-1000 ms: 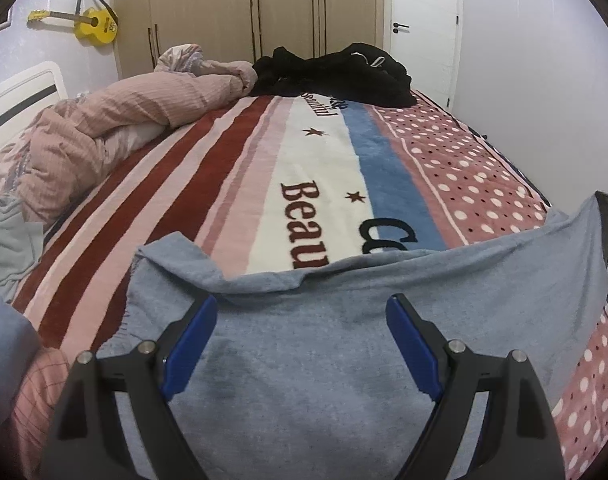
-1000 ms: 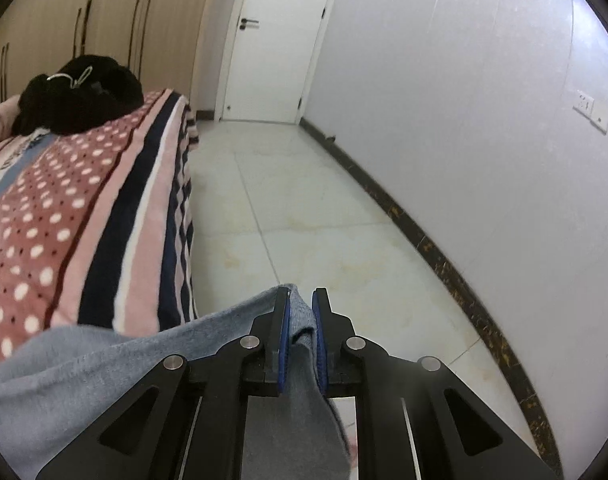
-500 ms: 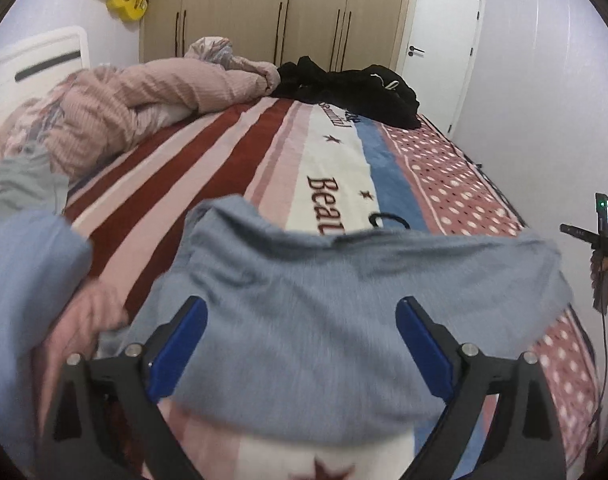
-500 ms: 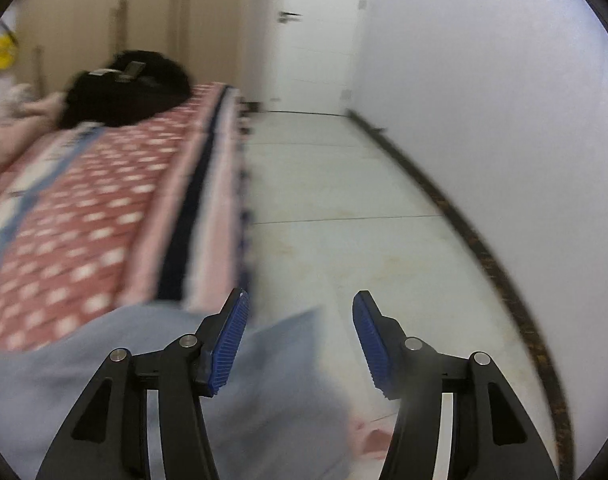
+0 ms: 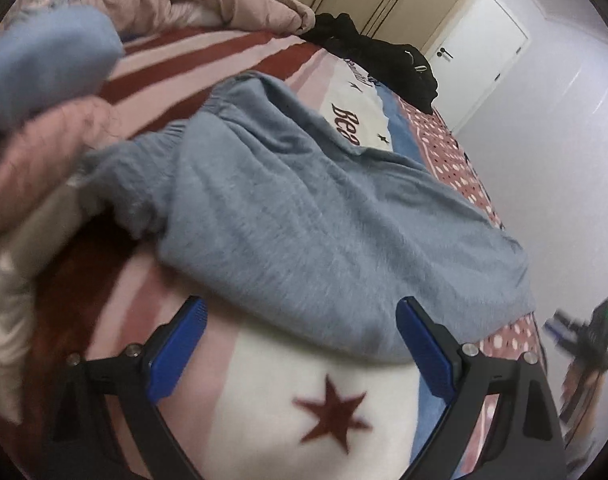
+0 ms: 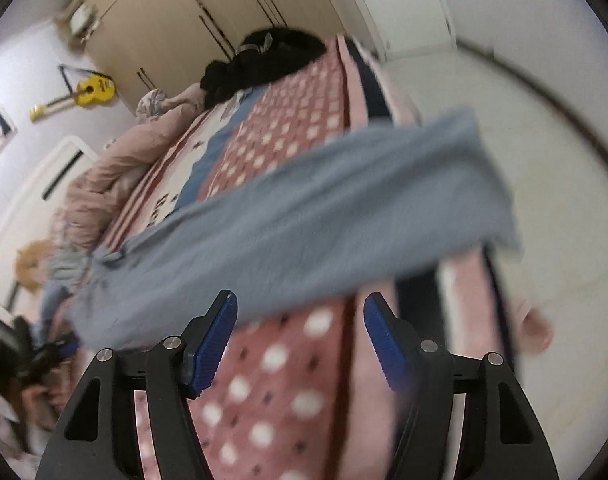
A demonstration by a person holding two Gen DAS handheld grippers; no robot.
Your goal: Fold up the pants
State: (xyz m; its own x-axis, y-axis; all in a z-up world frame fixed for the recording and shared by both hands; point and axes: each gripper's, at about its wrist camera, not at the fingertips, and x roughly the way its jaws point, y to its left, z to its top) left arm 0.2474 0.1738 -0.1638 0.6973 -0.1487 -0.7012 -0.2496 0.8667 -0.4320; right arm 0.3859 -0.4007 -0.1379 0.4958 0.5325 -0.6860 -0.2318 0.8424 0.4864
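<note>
Across the bed [image 5: 343,408] your pants [image 5: 323,216] lie left to right just beyond both tongs, left tongs [image 5: 300,344] wide, right tongs [image 6: 300,340] just opened, both empty.

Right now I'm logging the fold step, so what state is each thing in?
Grey pants: lying flat across the bed, held by neither gripper.
Left gripper: jaws wide, nothing between them.
Right gripper: jaws have just been opening, nothing between them.
Door: closed.
Wardrobe doors: closed.
</note>
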